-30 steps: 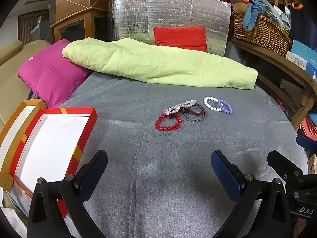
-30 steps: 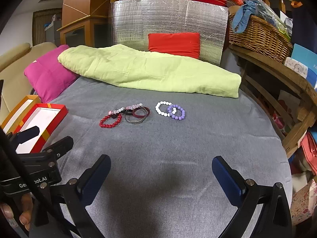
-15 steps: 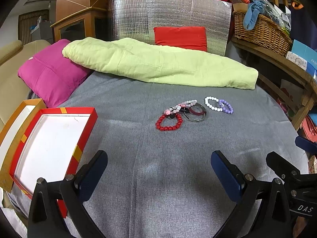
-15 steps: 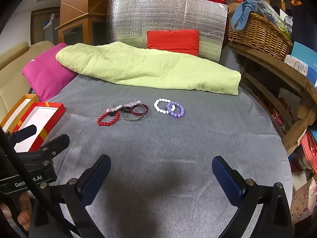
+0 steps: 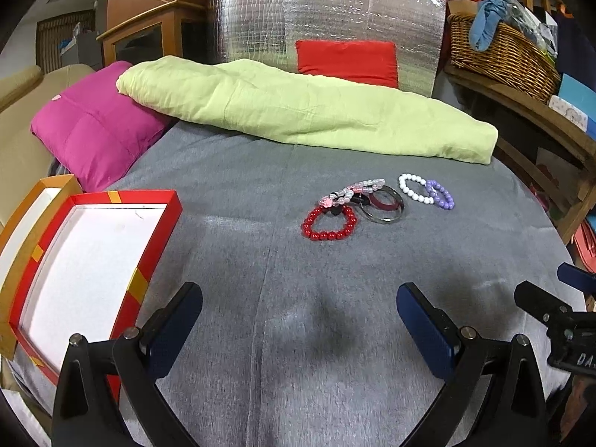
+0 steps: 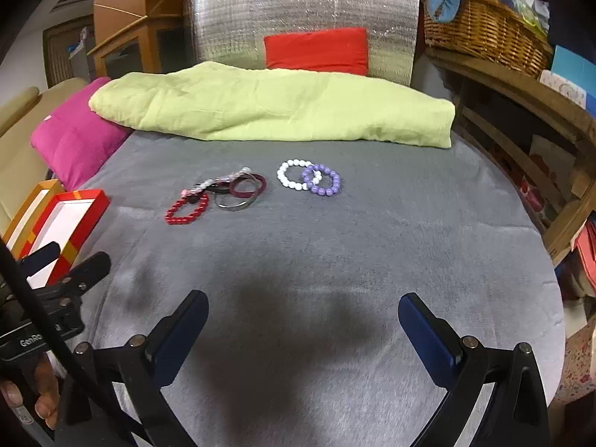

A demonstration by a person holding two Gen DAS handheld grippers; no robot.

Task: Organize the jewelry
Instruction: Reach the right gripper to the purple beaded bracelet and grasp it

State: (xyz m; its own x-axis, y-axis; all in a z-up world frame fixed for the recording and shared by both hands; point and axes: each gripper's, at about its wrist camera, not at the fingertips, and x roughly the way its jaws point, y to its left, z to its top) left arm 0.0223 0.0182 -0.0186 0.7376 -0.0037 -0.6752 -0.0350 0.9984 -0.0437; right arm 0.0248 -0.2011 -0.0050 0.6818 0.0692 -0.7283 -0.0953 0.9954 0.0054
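Note:
Several bracelets lie on the grey cloth. A red bead bracelet (image 5: 329, 223) (image 6: 186, 209) touches a pink and clear bead strand (image 5: 352, 190) (image 6: 219, 180) and dark bangles (image 5: 383, 205) (image 6: 242, 190). To their right, a white bead bracelet (image 5: 412, 189) (image 6: 295, 175) overlaps a purple one (image 5: 439, 194) (image 6: 322, 180). A red-rimmed open box (image 5: 156, 246) (image 6: 82, 223) with a white floor sits at the left. My left gripper (image 5: 298, 324) and right gripper (image 6: 302, 331) both hover open and hold nothing, well short of the bracelets.
A lime green folded quilt (image 5: 298, 108) and a magenta cushion (image 5: 93, 126) lie behind the jewelry. An orange box (image 5: 22, 208) sits left of the red one. A wooden shelf with a wicker basket (image 5: 499, 56) runs along the right. A hand (image 6: 41, 402) holds the left tool.
The right gripper has moved forward and slightly lower toward the bracelets, which now look larger. The left gripper has barely moved.

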